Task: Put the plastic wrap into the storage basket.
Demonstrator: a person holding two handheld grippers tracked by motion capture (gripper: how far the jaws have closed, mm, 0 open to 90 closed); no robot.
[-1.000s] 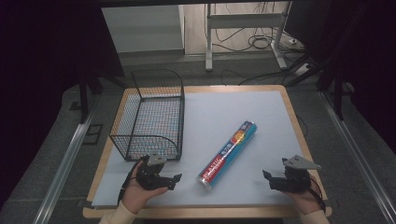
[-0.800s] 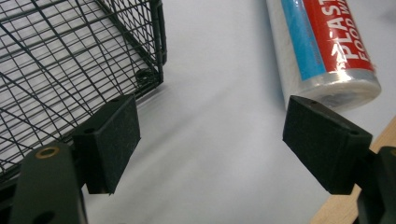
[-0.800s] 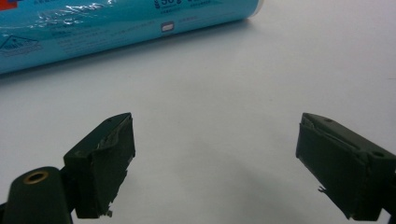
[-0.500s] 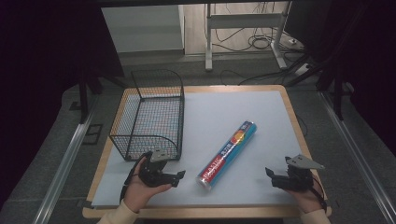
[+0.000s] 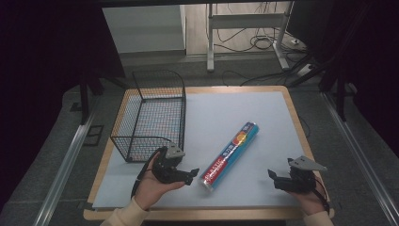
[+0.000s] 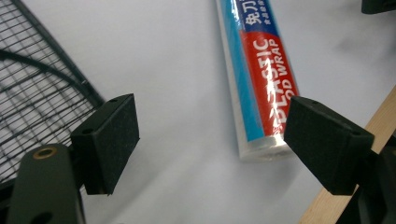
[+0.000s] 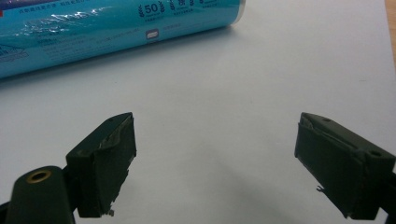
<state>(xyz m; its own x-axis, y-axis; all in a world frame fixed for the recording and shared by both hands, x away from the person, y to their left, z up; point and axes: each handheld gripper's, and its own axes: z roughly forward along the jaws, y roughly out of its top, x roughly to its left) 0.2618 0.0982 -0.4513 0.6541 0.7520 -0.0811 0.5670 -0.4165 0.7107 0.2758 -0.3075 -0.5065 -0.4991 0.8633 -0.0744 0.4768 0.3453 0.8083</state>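
A blue and red roll of plastic food wrap lies diagonally on the pale mat, its red end towards the person. My left gripper is open just left of that red end, aimed at it. In the left gripper view the roll's near end lies ahead between the wide-apart jaws, closer to the right one. My right gripper is open at the front right, well clear of the roll. In the right gripper view the roll's blue side crosses the top, beyond the jaws, which stand over bare mat.
A black wire basket stands on the left of the table, just behind the left hand; its mesh is at the left in the left gripper view. The wooden table edge runs along the front.
The left gripper has moved right and slightly forward, closing in on the roll's red end. The right gripper has barely shifted. The roll has not moved.
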